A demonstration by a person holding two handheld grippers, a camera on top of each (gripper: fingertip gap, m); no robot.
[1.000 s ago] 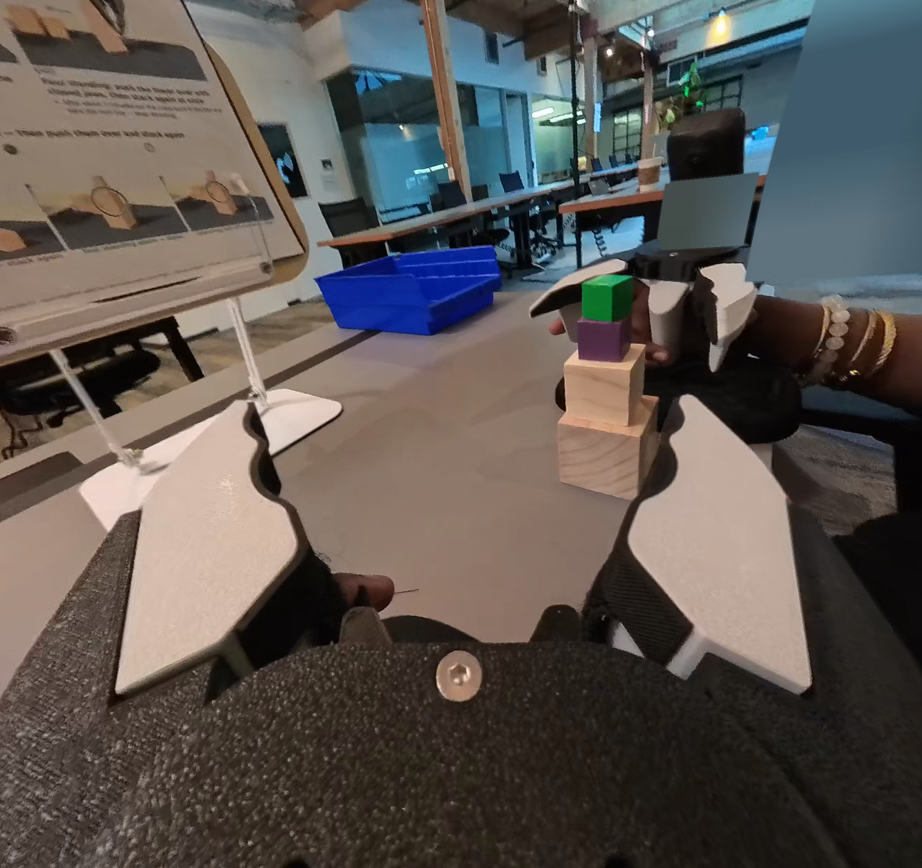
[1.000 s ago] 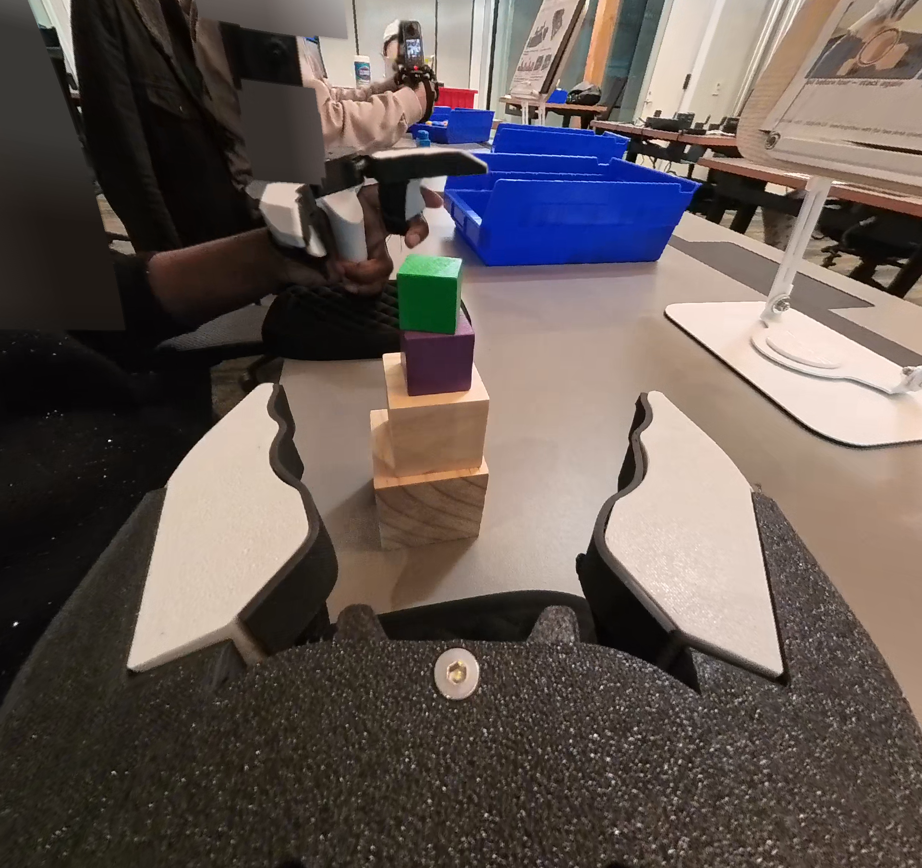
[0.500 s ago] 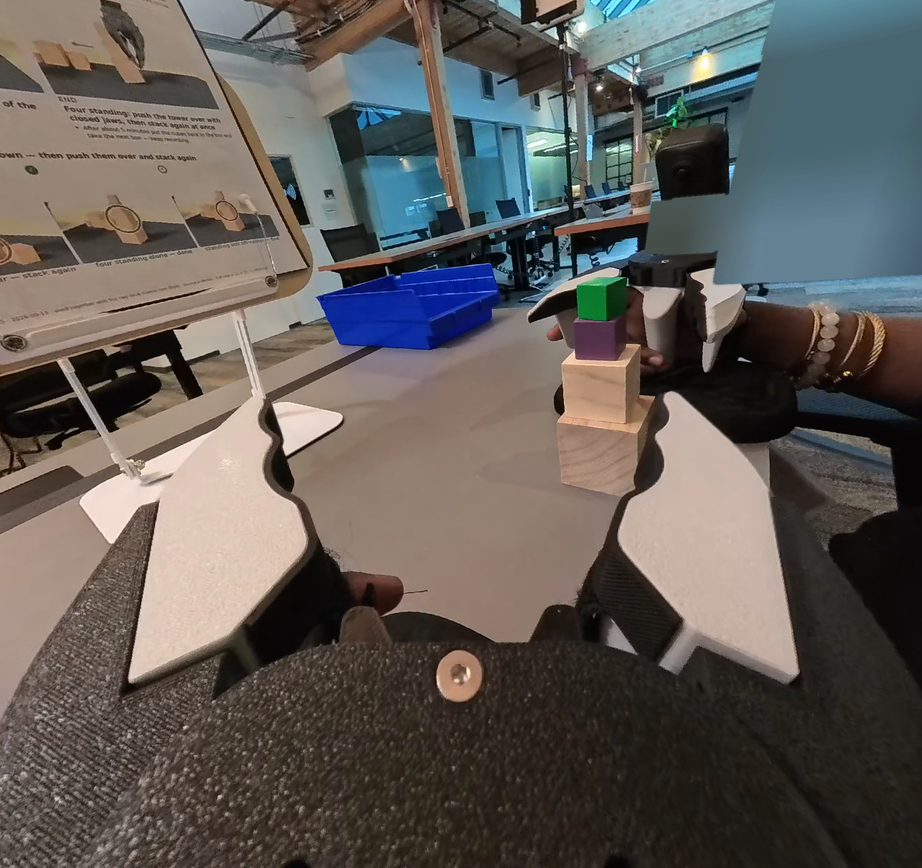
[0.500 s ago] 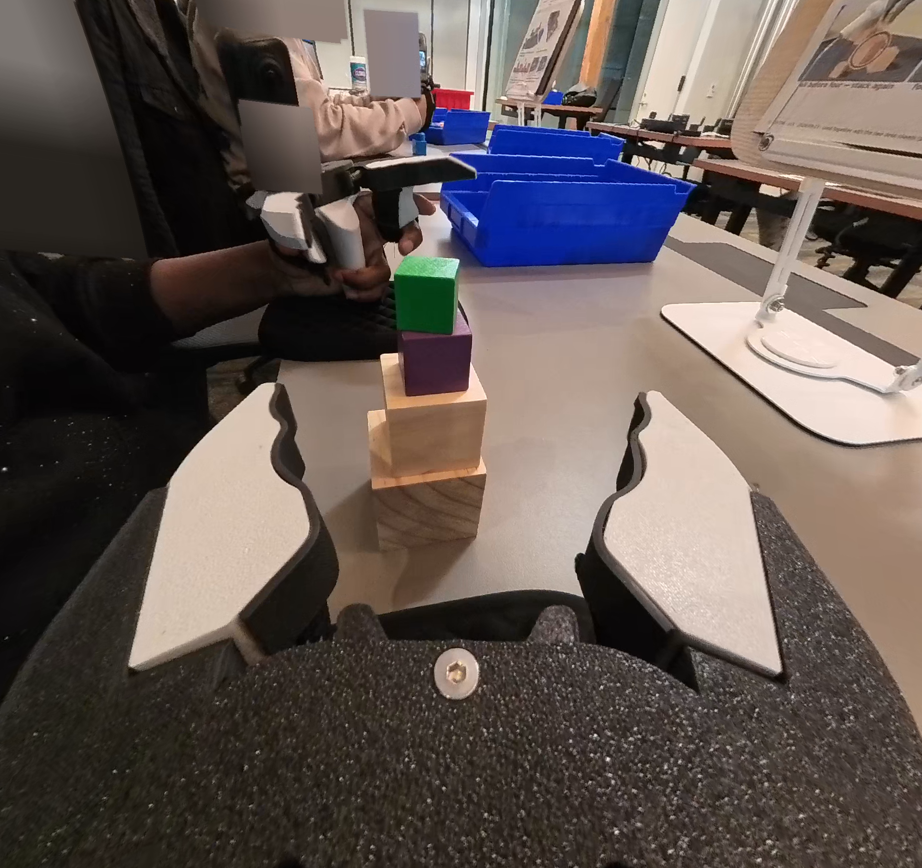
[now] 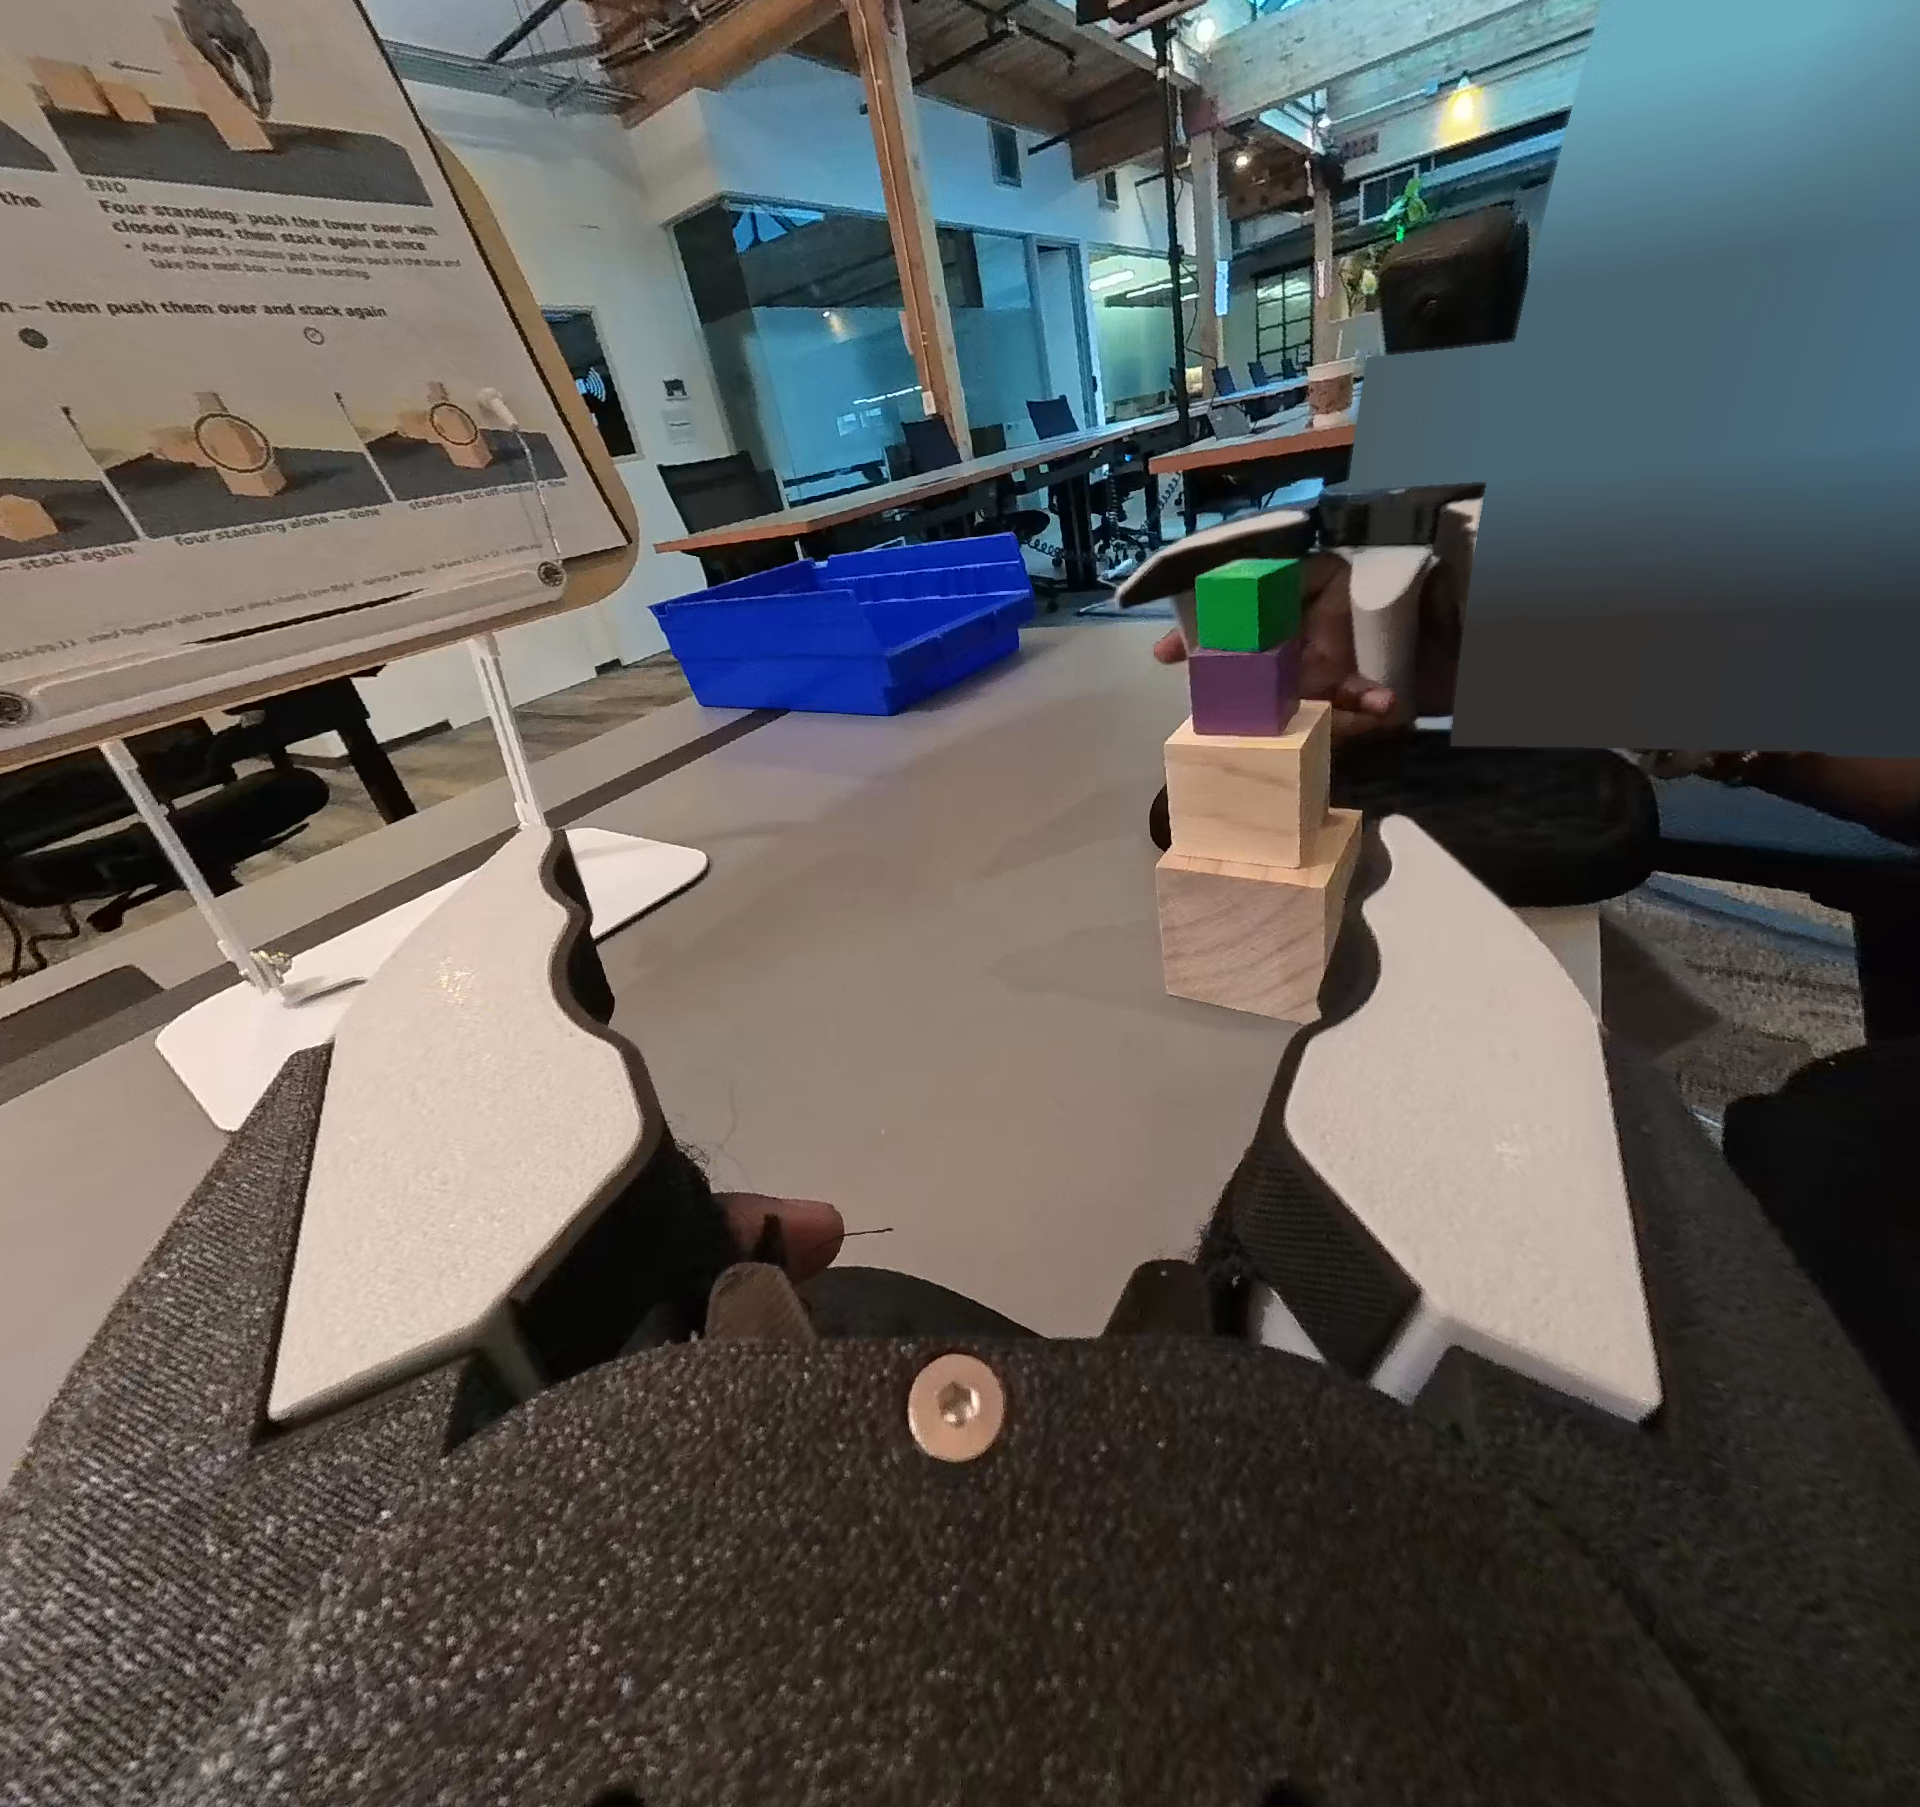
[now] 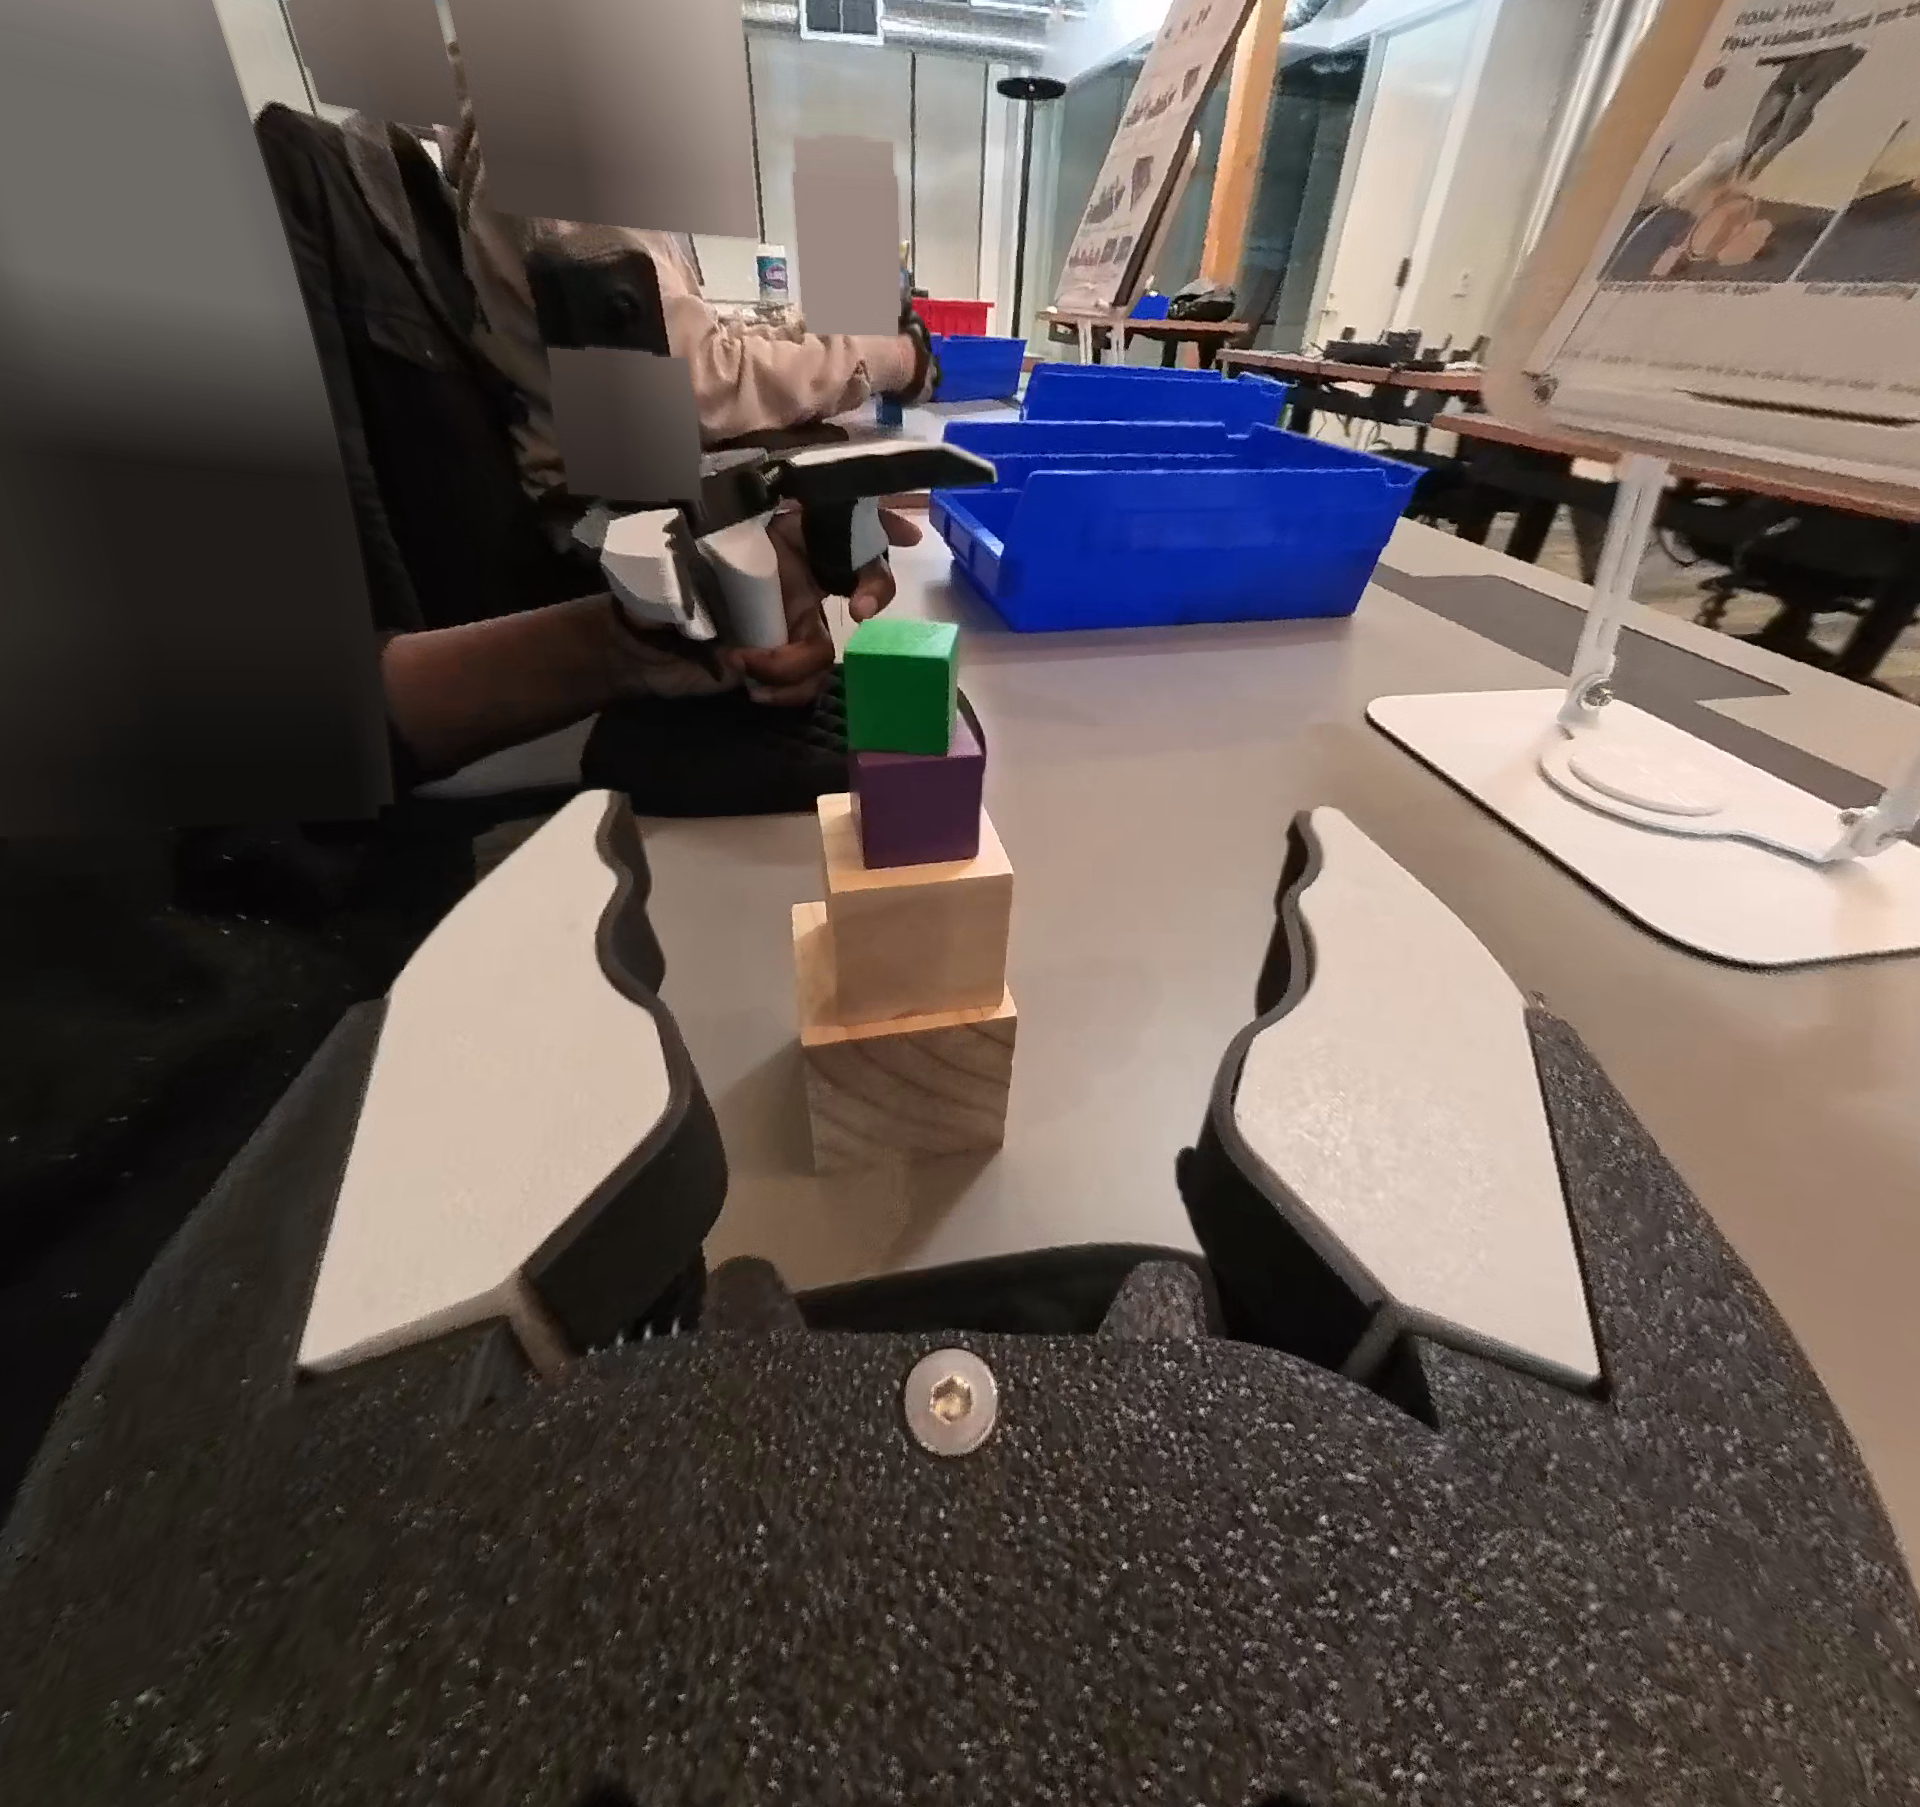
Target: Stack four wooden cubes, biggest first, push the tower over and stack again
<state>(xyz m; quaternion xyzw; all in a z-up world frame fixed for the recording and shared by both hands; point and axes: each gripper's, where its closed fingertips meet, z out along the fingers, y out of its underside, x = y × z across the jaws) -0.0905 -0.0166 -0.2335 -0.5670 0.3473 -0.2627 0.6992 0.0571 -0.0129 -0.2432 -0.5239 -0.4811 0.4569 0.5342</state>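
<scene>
The tower of four stacked cubes [image 6: 906, 926] stands on the grey tabletop [image 6: 1195, 822], a large pale wooden cube [image 6: 906, 1087] at the bottom, a smaller wooden cube [image 6: 920, 936], a purple cube [image 6: 916, 796] and a green cube [image 6: 900, 685] on top. The right gripper [image 6: 961, 947] is spread wide, gripping nothing, the tower between its white fingers [image 6: 520, 1061] but apart from both. The left gripper [image 5: 971, 926] is also spread and bare, the tower just beside its right finger [image 5: 1455, 1082]. Farther off sit a blue plastic bin [image 6: 1174, 542] and a white-footed instruction board [image 5: 260, 303].
</scene>
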